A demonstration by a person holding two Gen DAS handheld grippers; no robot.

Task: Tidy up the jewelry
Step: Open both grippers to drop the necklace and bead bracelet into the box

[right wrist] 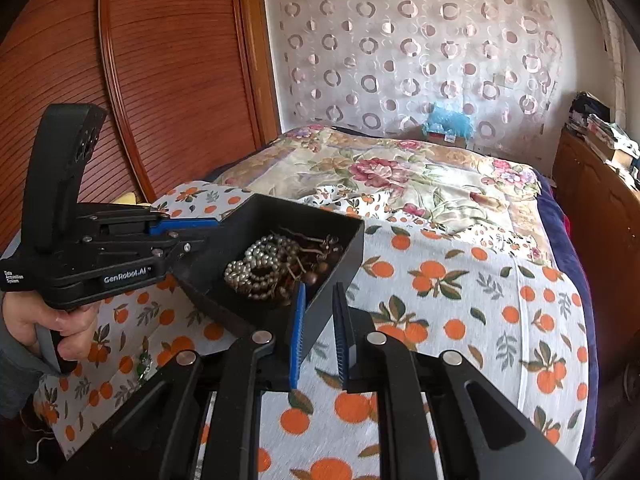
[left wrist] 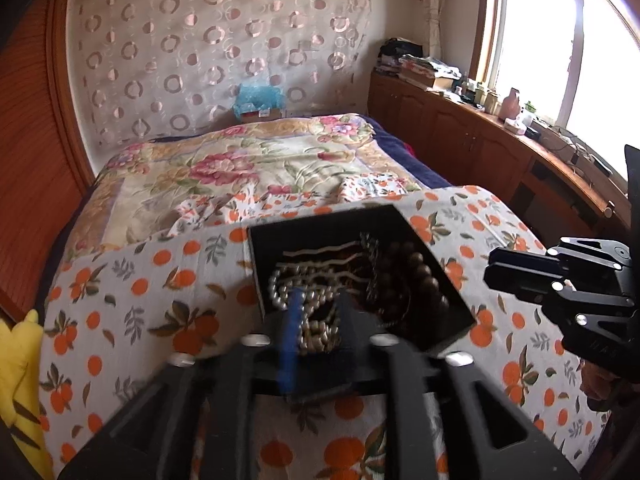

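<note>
A black open box [left wrist: 280, 240] sits on the orange-print cloth [left wrist: 132, 280]. It holds a pearl strand [left wrist: 280, 280], dark wooden beads [left wrist: 420, 272] and other tangled pieces. My left gripper [left wrist: 320, 300] hangs over the box's near edge, fingers apart, pearls showing between them but not pinched. From the right wrist view it [right wrist: 212, 234] reaches in over the box's [right wrist: 340, 264] left rim. My right gripper [right wrist: 320, 286] is at the box's near corner, pads a little apart, cloth showing between them. In the left wrist view it [left wrist: 489, 268] stands just right of the box.
A hand [right wrist: 40, 320] holds the left gripper's handle. A small green piece [right wrist: 142, 362] lies on the cloth near it. A floral quilt [left wrist: 240, 168] covers the bed behind. A wooden cabinet [left wrist: 460, 140] with clutter runs along the right, and something yellow [left wrist: 20, 360] sits at the left.
</note>
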